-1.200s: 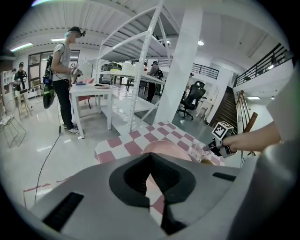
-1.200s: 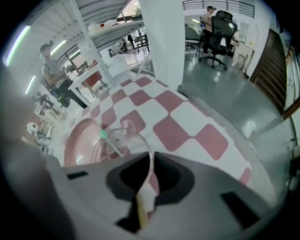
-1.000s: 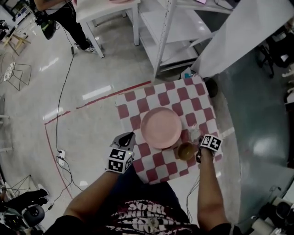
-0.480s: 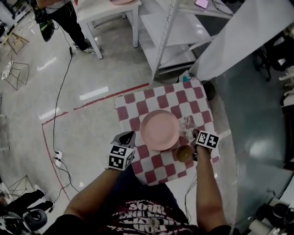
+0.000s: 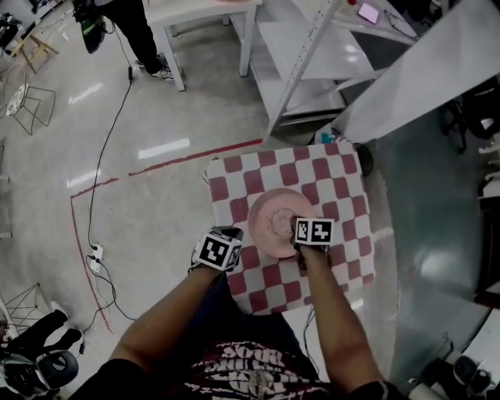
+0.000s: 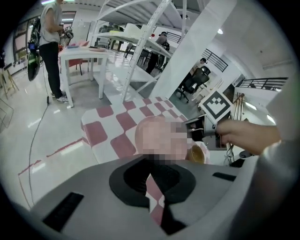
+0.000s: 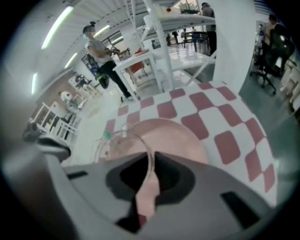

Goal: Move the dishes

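Observation:
A pink plate (image 5: pixel 262 234) lies in the middle of the red-and-white checked table (image 5: pixel 234 176). My right gripper (image 5: pixel 294 228) is shut on the rim of a clear glass bowl (image 5: pixel 278 222) and holds it over the plate. In the right gripper view the bowl's rim (image 7: pixel 123 136) runs in between the jaws of that gripper (image 7: pixel 145 185), with the plate (image 7: pixel 183 140) behind. My left gripper (image 5: pixel 232 233) hovers at the table's left front edge, shut and holding nothing (image 6: pixel 154 190). A small brown cup (image 6: pixel 199 152) stands by the right hand.
White metal shelving (image 5: pixel 312 47) and a white table (image 5: pixel 203 16) stand beyond the checked table. A grey slanted panel (image 5: pixel 422 70) is at the right. A person (image 5: pixel 117 16) stands at the back left. Cables (image 5: pixel 109 156) and red tape (image 5: pixel 180 160) lie on the floor.
My right gripper has carried the glass bowl leftwards from beside the brown cup to over the pink plate. The left gripper has dipped a little at the table's edge.

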Demonstrator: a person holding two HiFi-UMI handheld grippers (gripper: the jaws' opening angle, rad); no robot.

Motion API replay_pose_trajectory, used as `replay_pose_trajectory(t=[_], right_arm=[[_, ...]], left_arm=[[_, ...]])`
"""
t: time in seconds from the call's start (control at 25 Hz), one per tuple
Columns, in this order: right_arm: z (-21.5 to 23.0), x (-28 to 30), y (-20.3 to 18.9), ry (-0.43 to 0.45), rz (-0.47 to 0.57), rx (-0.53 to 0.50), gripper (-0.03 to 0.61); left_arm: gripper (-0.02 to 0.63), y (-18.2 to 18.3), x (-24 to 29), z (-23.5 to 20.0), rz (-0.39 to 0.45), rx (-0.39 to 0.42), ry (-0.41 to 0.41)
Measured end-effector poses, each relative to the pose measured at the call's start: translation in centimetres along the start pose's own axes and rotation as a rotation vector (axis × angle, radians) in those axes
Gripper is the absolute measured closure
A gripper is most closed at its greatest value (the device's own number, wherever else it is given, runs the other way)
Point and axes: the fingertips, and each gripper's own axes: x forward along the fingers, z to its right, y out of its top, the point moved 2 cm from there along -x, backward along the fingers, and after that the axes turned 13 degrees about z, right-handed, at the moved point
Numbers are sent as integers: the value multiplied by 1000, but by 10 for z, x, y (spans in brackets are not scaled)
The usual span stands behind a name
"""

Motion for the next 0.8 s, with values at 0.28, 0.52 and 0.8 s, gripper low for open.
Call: replay_pose_trajectory(t=[0.28,0.52,0.8], right_arm=[[-44,27,-12,31,-51,-29,518],[-50,21,-9,65,-10,30,458],[-18,-47,-6,70,135,145,445]], left_arm=[[586,-5,1,2,-36,-19,-46],[585,3,6,3,-41,10,-56],[586,13,13,25,-66,75,-71]])
